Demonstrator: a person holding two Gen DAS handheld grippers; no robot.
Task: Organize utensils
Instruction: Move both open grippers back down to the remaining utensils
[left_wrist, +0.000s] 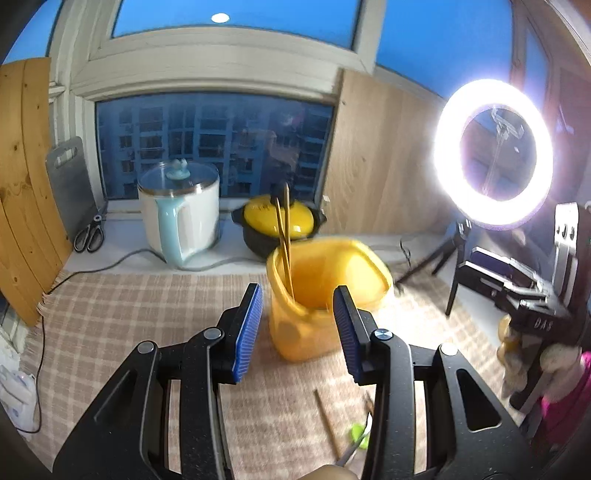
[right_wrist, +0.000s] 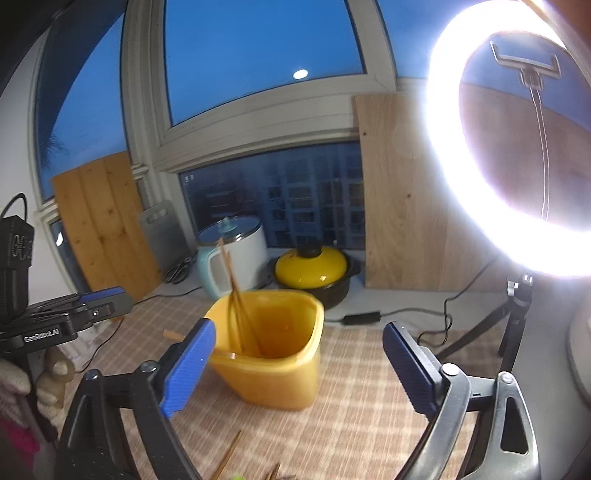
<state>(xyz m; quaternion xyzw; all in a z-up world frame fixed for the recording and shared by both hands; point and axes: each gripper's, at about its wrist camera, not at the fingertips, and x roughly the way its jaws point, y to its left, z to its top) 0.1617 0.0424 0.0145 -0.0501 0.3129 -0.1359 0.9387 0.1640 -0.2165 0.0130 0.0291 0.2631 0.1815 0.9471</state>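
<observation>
One yellow holder (left_wrist: 325, 295), two chopsticks (left_wrist: 283, 236) standing inside, one kettle (left_wrist: 181, 218), one yellow-lidded pot (left_wrist: 280, 225), one scissors (left_wrist: 90, 234).

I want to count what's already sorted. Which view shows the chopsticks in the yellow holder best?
The right wrist view: it looks down into the yellow holder, showing the chopsticks down to its floor. The left wrist view shows them only above the rim.

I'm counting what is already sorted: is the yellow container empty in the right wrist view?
No, a pair of chopsticks already stands inside the yellow container, leaning against its left wall.
</observation>
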